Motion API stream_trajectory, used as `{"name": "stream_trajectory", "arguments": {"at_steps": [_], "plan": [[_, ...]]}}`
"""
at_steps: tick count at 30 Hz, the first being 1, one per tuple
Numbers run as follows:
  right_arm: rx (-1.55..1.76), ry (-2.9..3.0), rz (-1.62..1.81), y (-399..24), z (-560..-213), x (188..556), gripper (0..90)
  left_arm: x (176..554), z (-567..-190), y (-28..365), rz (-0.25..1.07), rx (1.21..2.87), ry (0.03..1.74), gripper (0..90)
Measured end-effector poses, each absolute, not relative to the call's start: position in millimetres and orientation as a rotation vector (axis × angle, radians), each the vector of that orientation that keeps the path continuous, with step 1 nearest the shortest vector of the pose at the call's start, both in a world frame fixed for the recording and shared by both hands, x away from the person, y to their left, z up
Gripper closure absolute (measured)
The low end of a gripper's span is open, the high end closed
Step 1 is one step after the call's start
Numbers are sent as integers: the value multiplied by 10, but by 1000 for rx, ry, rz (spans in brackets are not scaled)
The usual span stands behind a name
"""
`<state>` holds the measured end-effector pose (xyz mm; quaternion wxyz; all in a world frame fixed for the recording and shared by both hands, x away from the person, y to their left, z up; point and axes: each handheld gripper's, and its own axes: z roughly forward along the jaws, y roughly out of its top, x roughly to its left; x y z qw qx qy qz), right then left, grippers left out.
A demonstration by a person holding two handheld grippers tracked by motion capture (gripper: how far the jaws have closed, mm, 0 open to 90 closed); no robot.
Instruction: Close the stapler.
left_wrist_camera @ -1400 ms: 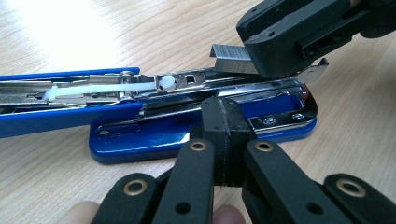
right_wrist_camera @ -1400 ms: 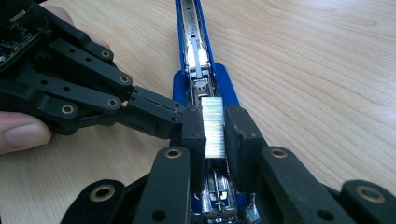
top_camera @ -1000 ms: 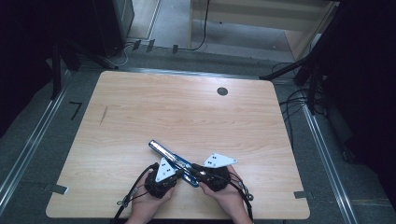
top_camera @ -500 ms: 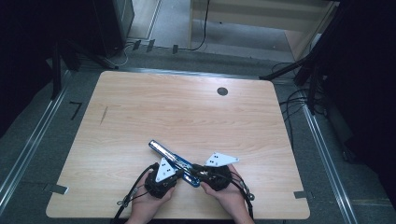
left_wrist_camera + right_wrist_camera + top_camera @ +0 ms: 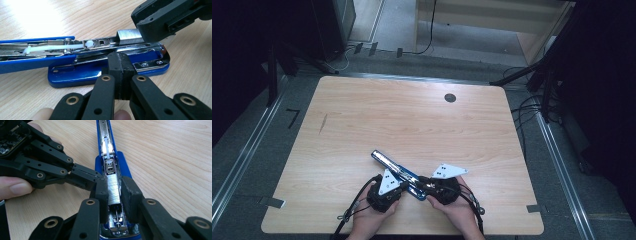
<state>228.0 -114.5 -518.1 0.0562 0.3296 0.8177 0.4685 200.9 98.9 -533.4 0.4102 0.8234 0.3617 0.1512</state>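
Observation:
A blue stapler (image 5: 393,169) lies flipped open near the table's front edge, its top arm (image 5: 27,48) swung back and its metal magazine (image 5: 110,166) bare. A silver staple strip (image 5: 113,186) sits in the magazine channel, and my right gripper (image 5: 113,192) is shut on it, one pad on each side. In the left gripper view the same strip (image 5: 128,36) sticks out from under the right gripper's black jaw. My left gripper (image 5: 121,63) is shut with nothing between its jaws, its tips against the side of the stapler's base (image 5: 75,75). From above, the left gripper (image 5: 404,186) and right gripper (image 5: 421,187) meet at the stapler.
The wooden table (image 5: 412,120) has a dark round grommet (image 5: 450,97) at the back right. The person's hands (image 5: 372,222) come in at the front edge, cables trailing off the left. Metal rails and cables run along the floor beside the table.

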Motion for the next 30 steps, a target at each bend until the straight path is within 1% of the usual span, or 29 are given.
{"name": "stream_trajectory", "arguments": {"at_steps": [11,12,14,15,16,17,18,30], "plan": [[1007,2482,1432,-1163,-5170,2275,761,2010,-5333,989,380,2073,911,900],[1008,2473,1437,-1171,-5163,2278,767,2010,-5334,989,380,2073,911,900],[1016,2454,1454,-1174,-5146,2278,807,2010,-5334,989,380,2072,912,900],[1020,2440,1462,-1172,-5137,2285,844,2010,-5334,988,380,2072,912,900],[1020,2440,1462,-1172,-5137,2285,844,2010,-5334,988,380,2072,912,900],[1022,2443,1462,-1135,-5128,2300,889,2011,-5333,988,380,2074,910,900],[1012,2447,1453,-1120,-5127,2309,898,2011,-5334,989,380,2073,910,900],[980,2465,1380,-891,-5164,2416,900,2012,-5333,991,378,2075,909,900]]}}
